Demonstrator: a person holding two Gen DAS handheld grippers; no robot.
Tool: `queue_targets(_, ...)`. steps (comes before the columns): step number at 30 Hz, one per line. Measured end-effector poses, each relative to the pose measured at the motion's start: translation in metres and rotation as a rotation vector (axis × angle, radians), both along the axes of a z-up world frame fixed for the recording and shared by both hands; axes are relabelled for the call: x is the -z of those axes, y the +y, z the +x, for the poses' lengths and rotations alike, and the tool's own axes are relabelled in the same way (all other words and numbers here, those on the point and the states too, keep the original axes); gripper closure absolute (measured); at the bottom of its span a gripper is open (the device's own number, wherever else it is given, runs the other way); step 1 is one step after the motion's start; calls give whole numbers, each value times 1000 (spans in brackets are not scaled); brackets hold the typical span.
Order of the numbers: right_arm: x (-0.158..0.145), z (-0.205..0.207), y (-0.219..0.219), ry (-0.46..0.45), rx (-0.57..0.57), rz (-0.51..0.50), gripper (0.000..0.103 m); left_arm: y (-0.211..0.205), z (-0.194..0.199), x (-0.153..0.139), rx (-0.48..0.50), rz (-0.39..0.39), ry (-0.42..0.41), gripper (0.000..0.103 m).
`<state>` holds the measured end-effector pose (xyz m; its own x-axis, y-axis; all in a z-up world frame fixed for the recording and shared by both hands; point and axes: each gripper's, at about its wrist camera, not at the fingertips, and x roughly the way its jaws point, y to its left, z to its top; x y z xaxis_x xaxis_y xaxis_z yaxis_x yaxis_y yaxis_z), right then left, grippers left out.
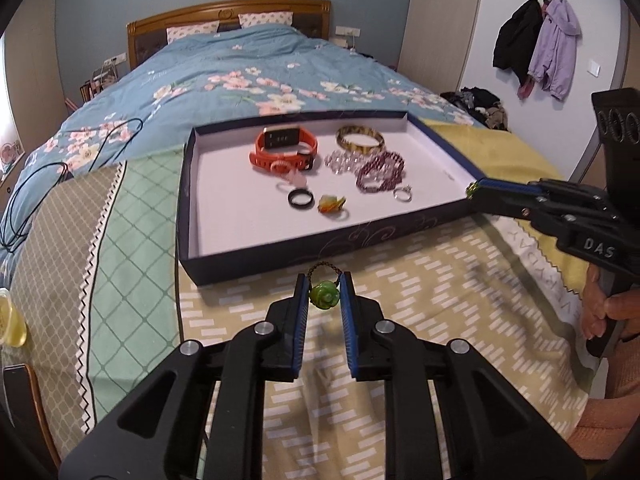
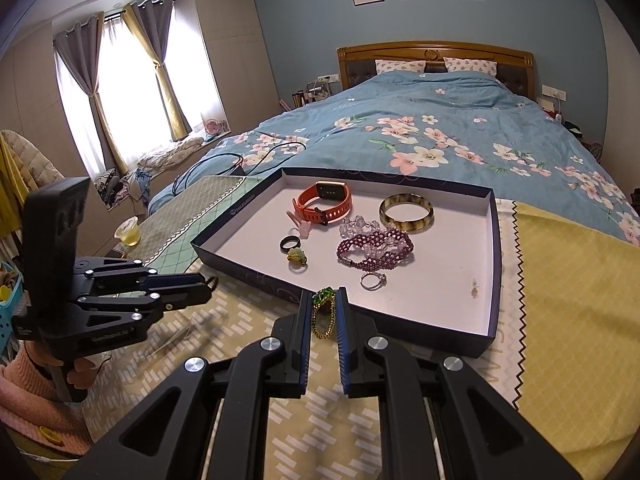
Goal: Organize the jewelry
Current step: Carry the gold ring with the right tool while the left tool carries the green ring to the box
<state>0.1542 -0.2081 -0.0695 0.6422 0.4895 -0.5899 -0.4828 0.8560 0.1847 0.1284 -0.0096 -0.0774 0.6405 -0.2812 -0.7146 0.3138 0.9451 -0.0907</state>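
Most jewelry already in tray (image 2: 494, 264): orange watch (image 2: 326, 204), bangle (image 2: 406, 213), purple bracelet (image 2: 374, 250), rings. Left tongs (image 1: 325, 280) clamped on green bead (image 1: 325, 297); right tongs (image 2: 324, 294) clamped on green-gold chain (image 2: 323, 312) (both at tray's near edge). Those two left to place.

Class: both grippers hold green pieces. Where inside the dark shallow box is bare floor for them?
Bare white floor in the dark shallow box: left side beside the orange watch, and the near strip before the black ring. Crowded: the middle and right, around the purple beaded bracelet.
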Motion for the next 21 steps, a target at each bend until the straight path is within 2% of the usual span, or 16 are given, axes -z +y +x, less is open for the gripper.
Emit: queue_targets(21,-10,11,3,-29,6,-26,93,0,2,-32,3,-50,-88,87)
